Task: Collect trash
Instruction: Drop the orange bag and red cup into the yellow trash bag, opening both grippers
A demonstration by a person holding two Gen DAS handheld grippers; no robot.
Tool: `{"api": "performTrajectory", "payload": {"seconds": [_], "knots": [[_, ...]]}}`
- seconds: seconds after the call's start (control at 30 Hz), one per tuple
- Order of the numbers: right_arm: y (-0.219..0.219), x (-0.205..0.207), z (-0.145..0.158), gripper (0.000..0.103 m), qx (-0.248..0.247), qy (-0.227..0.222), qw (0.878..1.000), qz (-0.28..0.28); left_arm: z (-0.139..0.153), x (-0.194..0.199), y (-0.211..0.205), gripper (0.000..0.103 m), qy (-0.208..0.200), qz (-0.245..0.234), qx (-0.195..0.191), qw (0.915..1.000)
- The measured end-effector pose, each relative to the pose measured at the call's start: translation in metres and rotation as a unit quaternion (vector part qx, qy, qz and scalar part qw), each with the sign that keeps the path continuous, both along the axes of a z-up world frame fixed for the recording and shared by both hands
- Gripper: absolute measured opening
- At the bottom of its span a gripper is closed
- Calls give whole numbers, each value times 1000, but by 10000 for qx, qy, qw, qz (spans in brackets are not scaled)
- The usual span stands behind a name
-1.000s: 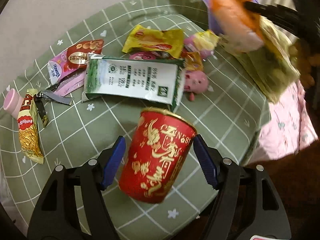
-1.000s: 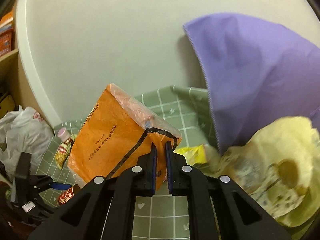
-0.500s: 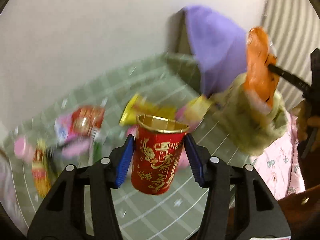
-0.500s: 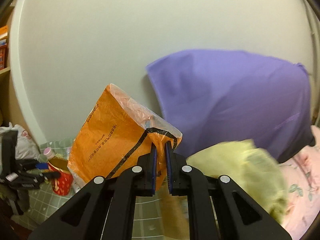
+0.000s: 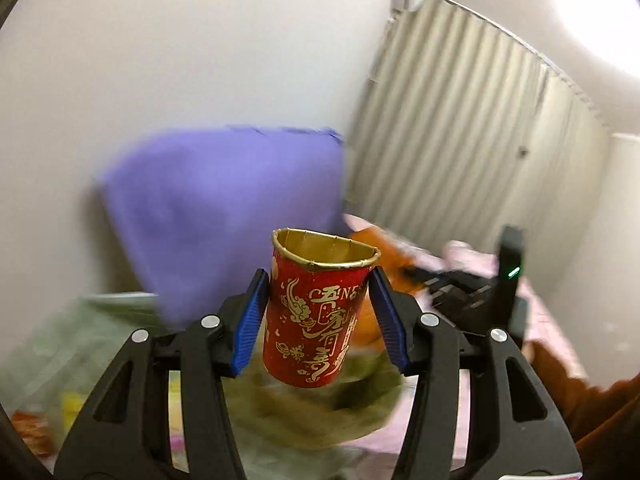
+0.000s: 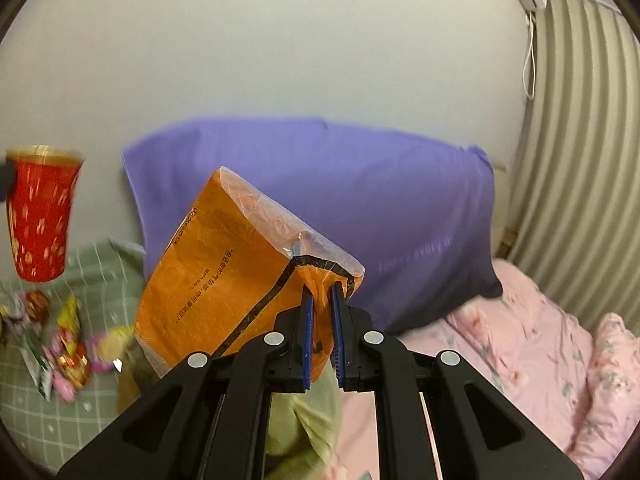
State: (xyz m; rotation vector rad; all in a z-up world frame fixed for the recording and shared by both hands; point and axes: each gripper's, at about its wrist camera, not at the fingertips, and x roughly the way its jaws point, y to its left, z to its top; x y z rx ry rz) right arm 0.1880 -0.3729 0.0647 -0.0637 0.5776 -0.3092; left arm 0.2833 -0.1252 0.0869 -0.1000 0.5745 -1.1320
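Note:
My left gripper [image 5: 318, 312] is shut on a red paper cup with gold characters [image 5: 316, 312] and holds it upright in the air; its gold rim is squeezed out of round. The cup also shows at the left of the right wrist view [image 6: 40, 212]. My right gripper [image 6: 320, 336] is shut on the edge of an orange plastic bag [image 6: 224, 280], which hangs in the air to its left. Several snack wrappers [image 6: 60, 344] lie on the green checked tablecloth [image 6: 24, 408] at the lower left. The right gripper's body [image 5: 472, 288] shows behind the cup in the left wrist view.
A purple pillow [image 6: 360, 208] leans against the white wall. A pink floral quilt [image 6: 540, 360] covers the bed at the right. A yellow-green cloth [image 6: 304, 432] lies below the right gripper. Ribbed curtains [image 5: 480, 140] hang at the right.
My left gripper closed on the cup and lifted it off the table, swinging up and right toward the bed. My right gripper, still holding the orange bag, also turned right toward the pillow.

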Motion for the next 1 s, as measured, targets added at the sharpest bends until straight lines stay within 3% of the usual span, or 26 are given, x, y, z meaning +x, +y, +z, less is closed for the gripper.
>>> {"api": "performTrajectory", "payload": {"seconds": [0.07, 0.13, 0.27, 0.37, 0.73, 1.0], "knots": [[-2, -2, -14, 10, 179, 125, 9998, -43, -20, 7, -33, 49, 409, -402, 45, 9983], [-9, -7, -31, 10, 497, 219, 9985, -36, -54, 13, -70, 49, 707, -638, 460, 9944], [-8, -24, -55, 10, 1083, 167, 9937, 239, -107, 13, -110, 48, 476, -521, 1614, 9844], [2, -26, -67, 10, 1074, 211, 9927, 505, -124, 20, -117, 48, 228, -363, 2081, 9772], [5, 19, -106, 10, 1010, 759, 9892, 744, -132, 41, -118, 48, 109, -252, 2373, 9710], [-6, 17, -107, 10, 1083, 845, 9886, 609, -134, 27, -124, 49, 154, -310, 2496, 9677]]}}
